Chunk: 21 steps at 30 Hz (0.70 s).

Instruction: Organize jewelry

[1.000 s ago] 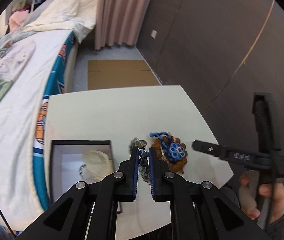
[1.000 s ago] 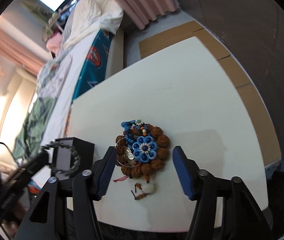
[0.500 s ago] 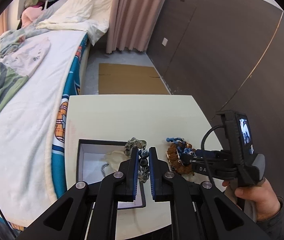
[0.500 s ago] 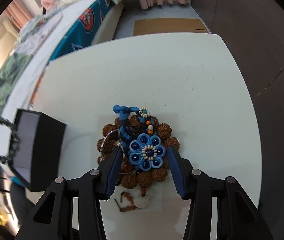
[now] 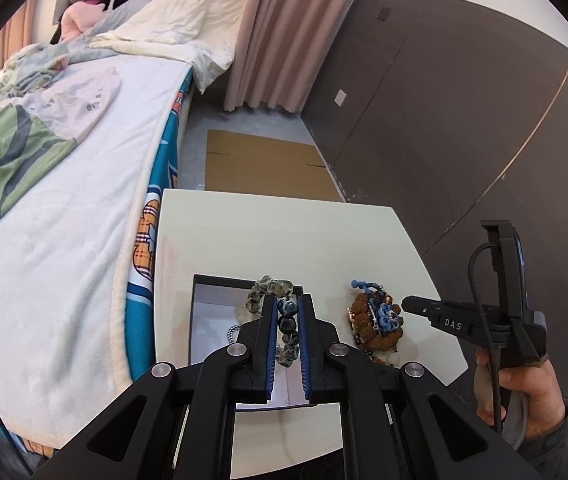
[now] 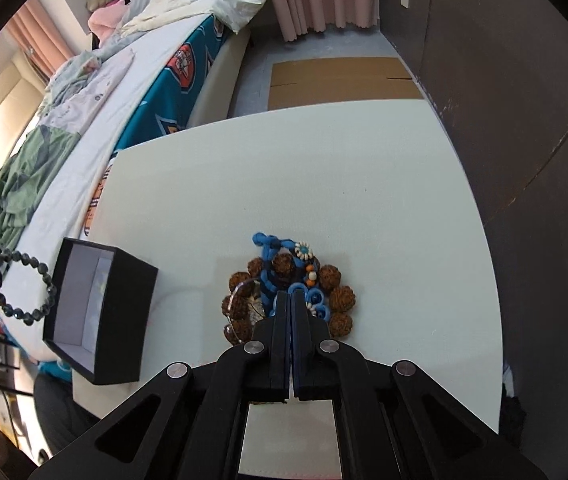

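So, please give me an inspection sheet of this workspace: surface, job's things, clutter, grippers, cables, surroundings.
Surface: white table, far half bare.
Job's things: black box open, with small pieces inside; dark bead bracelet; blue flower ornament lying on brown seed-bead bracelet.
Clutter: nothing seen.
Grippers: left gripper shut on the dark bead bracelet, above the box; right gripper shut on the blue flower ornament.
Cables: black cable on the right handle.
Surroundings: bed, pink curtain, dark wall, cardboard on floor.
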Available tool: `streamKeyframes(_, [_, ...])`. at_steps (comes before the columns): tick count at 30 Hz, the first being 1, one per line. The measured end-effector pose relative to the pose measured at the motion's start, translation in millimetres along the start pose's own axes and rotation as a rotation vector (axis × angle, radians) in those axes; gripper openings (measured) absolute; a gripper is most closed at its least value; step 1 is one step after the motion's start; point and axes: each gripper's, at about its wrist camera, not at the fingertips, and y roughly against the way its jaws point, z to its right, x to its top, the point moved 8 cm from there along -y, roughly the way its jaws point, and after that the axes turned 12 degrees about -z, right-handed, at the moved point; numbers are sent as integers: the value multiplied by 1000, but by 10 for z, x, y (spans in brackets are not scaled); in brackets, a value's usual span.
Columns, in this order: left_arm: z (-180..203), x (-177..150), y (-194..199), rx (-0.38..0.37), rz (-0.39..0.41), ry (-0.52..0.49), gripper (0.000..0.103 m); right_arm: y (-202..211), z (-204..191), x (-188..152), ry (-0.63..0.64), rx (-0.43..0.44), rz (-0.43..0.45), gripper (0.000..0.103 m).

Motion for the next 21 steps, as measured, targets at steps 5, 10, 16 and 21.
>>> streamKeyframes(5, [-96,-14,34,-3,7,15,10,-163,-65,35,26,-22,-85,20])
streamKeyframes(10, [-198,-31,-23,-10,-6,39,10,-317,-104,5,55,-54,-129,37])
streamKeyframes(16, [-225,-29,-121,-25,-30,42,10,-580,-51,-13,46,-90,-175,37])
streamKeyframes(21, [-166,3,-203,-40,-42,33,10,-500,19,-9,9,-41,-153,25])
